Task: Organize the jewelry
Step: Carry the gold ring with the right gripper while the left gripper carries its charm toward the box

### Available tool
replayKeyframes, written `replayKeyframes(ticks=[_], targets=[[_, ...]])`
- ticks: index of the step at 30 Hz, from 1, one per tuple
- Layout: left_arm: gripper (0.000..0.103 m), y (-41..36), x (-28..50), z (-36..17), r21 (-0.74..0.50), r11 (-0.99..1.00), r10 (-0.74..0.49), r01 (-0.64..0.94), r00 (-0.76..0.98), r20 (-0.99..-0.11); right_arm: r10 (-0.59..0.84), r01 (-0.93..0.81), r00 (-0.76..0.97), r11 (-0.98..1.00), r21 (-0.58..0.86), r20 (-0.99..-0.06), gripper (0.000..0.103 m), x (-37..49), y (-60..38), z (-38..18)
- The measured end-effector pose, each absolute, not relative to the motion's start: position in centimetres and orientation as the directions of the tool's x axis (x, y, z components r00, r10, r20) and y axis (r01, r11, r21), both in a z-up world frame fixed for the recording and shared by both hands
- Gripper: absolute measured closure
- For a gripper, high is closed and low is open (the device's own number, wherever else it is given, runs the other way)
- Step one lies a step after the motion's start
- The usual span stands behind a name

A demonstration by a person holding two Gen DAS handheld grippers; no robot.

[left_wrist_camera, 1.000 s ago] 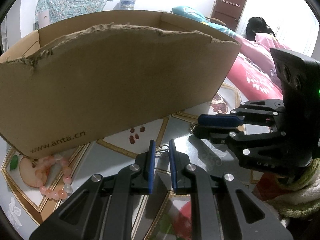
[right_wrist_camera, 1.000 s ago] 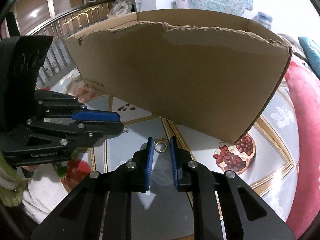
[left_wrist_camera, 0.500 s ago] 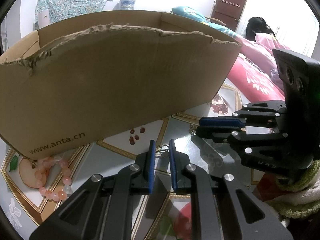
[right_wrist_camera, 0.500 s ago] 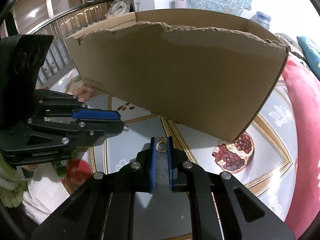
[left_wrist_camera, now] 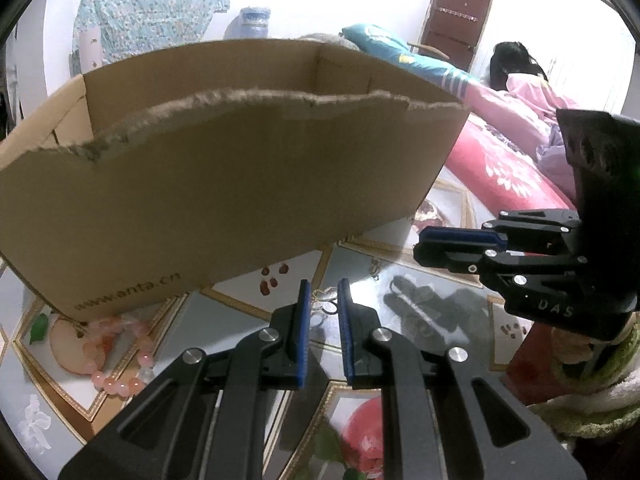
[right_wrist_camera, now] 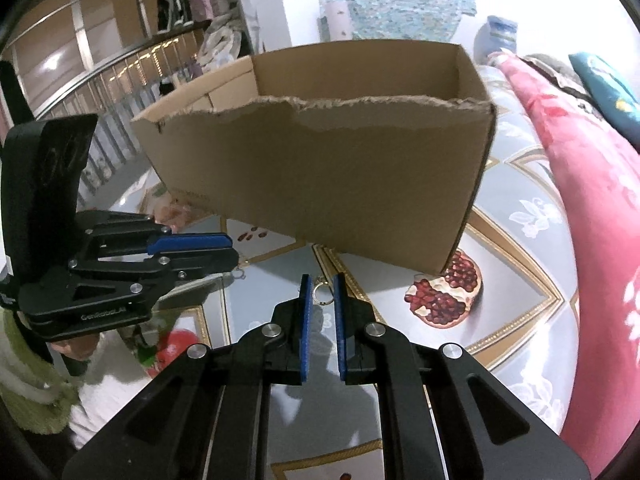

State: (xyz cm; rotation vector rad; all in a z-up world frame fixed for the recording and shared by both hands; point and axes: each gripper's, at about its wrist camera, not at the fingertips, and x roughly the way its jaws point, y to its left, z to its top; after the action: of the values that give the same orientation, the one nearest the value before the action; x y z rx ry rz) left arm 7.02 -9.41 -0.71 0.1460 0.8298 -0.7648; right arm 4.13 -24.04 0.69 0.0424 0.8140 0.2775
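**A:** So where's your right tool (right_wrist_camera: 320,288) at? From its own camera the blue pads (right_wrist_camera: 305,308) sit a narrow gap apart with the ring (right_wrist_camera: 322,293) right between the tips. Looks pinched, and the ring seems up off the tabletop (right_wrist_camera: 520,240), just in front of the cardboard box (right_wrist_camera: 340,176).

**B:** Yeah, you've got it clamped on the ring there. Your left tool (left_wrist_camera: 323,300) is a similar deal: pads close together around a small silvery piece of jewelry (left_wrist_camera: 326,298). It's blurry, so I can't tell what kind of piece it is, or whether the pads really bite it.

**A:** Anything else on the tabletop?

**B:** A pink bead bracelet (left_wrist_camera: 120,356) lies at the box's lower left corner, touching or just beside the wall with the printed web address. There's also a little gold chain-like bit (left_wrist_camera: 375,268) near the box's front edge, close to your right tool's tip in the left camera. The box has a torn top rim, and I can't see its floor.
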Motion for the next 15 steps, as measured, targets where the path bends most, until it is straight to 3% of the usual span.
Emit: replayKeyframes(ticks=[15], targets=[[0.09, -8.2, 4.4, 3.4, -0.137, 0.732, -0.575, 0.668, 0.498, -0.65, 0.291, -0.21, 0.724, 0.957, 0.201, -0.625, 0.095, 2.3, -25.3, 4.0]])
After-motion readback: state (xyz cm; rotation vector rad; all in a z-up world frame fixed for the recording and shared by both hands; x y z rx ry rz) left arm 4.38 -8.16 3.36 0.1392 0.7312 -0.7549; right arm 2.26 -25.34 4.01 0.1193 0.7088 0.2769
